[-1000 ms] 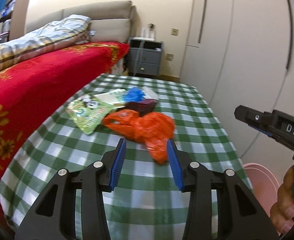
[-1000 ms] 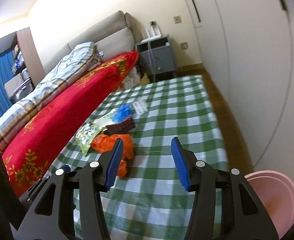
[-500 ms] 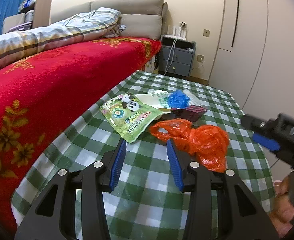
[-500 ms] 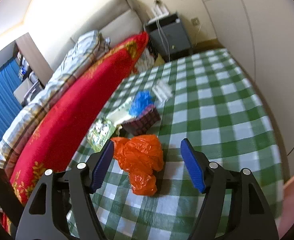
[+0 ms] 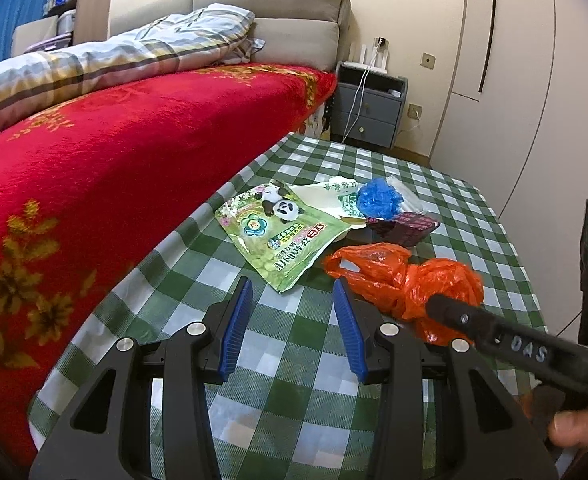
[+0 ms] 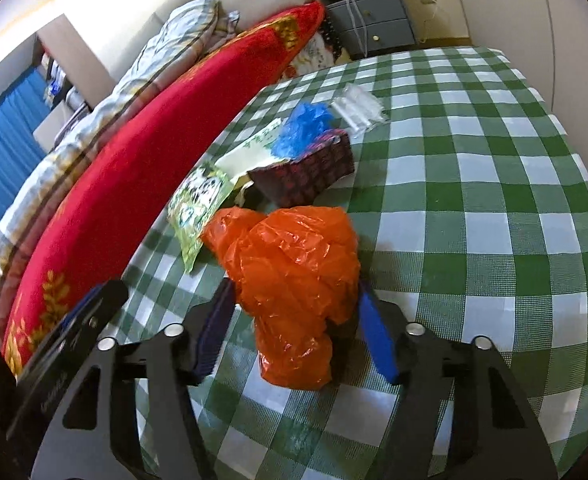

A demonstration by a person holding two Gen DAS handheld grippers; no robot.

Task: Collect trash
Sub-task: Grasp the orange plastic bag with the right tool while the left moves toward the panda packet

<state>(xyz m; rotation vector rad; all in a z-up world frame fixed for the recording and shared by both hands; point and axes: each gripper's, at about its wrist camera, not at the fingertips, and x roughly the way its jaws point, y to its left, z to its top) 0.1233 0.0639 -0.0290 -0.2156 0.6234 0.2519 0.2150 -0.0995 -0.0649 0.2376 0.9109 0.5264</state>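
The right tongs [image 6: 296,338] straddle the crumpled orange bag [image 6: 294,276] at the centre of the right wrist view; their jaws have just been closing, blue pads beside the plastic but not visibly pressing it. The left tongs [image 5: 294,320] stand apart over bare checked worktop [image 5: 294,380], nothing between them. Past the bag, toward the upper middle, lie a green panda packet [image 5: 282,236], a dark box [image 6: 306,174] and a blue wad [image 6: 304,130], with the red bed [image 5: 114,152] at left.

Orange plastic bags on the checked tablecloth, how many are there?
1: the orange plastic bag lies crumpled between the right gripper jaws, nearest the camera; the trash pile behind may hide others.
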